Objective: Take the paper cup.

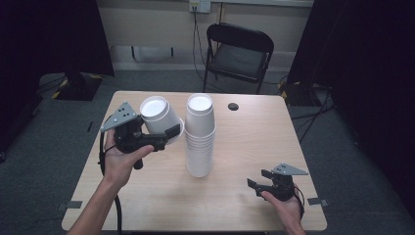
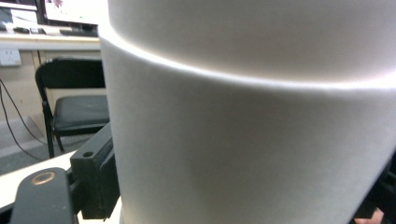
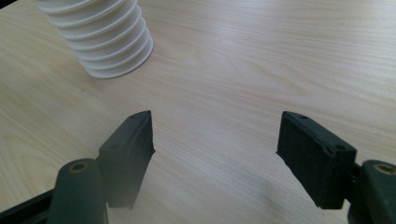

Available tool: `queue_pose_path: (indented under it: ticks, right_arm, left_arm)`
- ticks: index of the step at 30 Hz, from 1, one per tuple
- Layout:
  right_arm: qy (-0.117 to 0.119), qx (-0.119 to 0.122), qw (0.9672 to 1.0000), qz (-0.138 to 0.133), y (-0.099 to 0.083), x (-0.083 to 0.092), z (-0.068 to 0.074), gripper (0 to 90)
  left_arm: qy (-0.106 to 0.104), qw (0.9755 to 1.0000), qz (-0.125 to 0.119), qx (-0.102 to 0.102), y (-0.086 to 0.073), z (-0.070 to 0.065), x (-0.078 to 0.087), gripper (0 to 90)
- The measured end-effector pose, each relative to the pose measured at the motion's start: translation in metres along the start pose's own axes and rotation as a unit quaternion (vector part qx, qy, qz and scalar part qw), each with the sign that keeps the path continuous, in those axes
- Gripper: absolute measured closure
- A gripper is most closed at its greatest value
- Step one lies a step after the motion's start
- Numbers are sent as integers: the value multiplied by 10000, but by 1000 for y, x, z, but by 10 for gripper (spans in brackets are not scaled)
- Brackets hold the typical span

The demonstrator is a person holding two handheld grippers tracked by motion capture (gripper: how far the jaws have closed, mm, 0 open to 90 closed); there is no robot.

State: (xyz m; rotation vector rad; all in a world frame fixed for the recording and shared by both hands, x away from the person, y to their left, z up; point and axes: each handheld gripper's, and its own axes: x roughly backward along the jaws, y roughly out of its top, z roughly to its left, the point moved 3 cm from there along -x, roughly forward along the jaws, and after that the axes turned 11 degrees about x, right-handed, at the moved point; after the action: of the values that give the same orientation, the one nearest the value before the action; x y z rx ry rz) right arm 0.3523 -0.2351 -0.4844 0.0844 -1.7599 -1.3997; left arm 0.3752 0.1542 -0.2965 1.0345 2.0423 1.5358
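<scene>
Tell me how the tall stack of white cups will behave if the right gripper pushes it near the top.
The stack of cups is tall on a narrow base, so it would probably tip rather than slide. Being nested upside down, the cups likely stay together. They look thin-walled, hence probably light and easily crushed by the right gripper.

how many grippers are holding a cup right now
1. The left gripper is shut on a single white cup, held tilted above the table left of the cup stack. The right gripper is open, holding nothing, near the table's front right.
</scene>
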Motion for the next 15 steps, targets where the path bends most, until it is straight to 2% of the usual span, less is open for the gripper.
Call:
queue_pose_path:
  ticks: [3,5,6,10,12,15]
  right_arm:
    - [27,16,10000,-26,1,0,2,268]
    - [59,31,10000,-53,3,1,5,268]
    - [104,72,9998,-120,6,2,9,268]
    - [158,186,9994,-226,12,7,18,268]
    - [215,263,9990,-283,17,10,26,269]
    - [264,285,9988,-282,19,11,30,270]
  left_arm:
    - [41,10000,78,36,-9,2,2,141]
    - [-4,9998,116,143,-15,3,3,141]
    - [6,9997,154,187,-21,4,3,141]
    - [30,9994,263,215,-30,5,3,141]
    - [-4,9990,331,306,-39,5,3,140]
    - [42,9990,398,220,-46,5,3,140]
